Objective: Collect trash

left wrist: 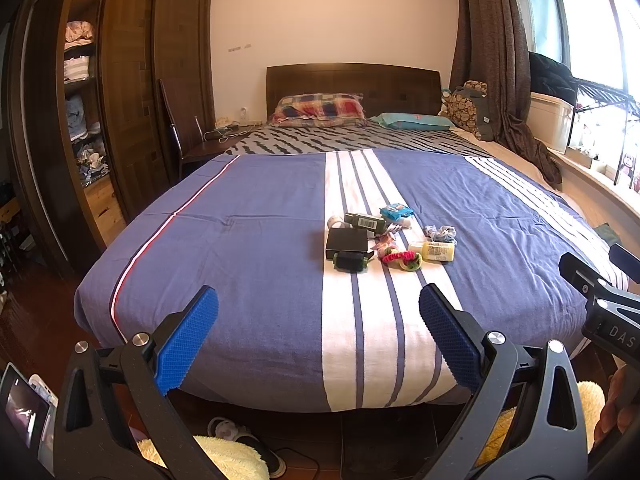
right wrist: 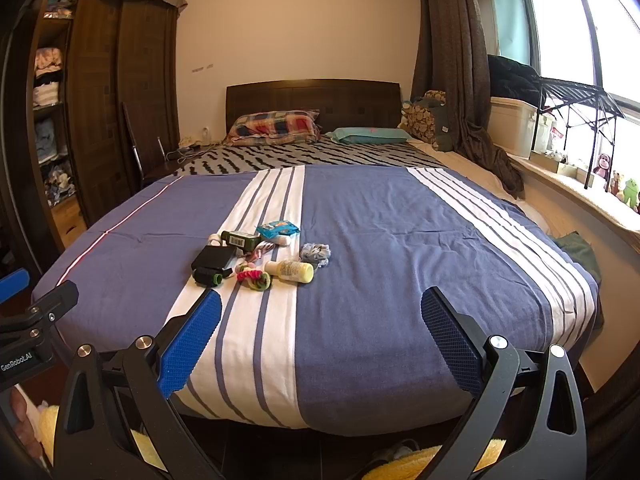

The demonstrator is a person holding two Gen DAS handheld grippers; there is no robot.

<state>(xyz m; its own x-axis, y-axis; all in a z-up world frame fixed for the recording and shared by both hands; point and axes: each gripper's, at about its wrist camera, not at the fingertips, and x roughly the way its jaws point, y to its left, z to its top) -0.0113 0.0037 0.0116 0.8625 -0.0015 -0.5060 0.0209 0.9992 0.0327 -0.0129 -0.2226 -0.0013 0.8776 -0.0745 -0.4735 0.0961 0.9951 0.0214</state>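
Both the left tongs [left wrist: 319,336] and right tongs [right wrist: 321,334] hang released, empty, at the bed's [left wrist: 256,280] foot. The trash pile [left wrist: 384,238] lies toward 12 o'clock, mid-bed. Best reach forward, singling out the blue wrapper [left wrist: 396,212] first.

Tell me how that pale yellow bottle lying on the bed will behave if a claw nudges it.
The yellow bottle lies on its side on the soft bedspread, so it will probably roll rather than slide. It looks like smooth plastic, perhaps slippery between the fingers. Its small size suggests it is light.
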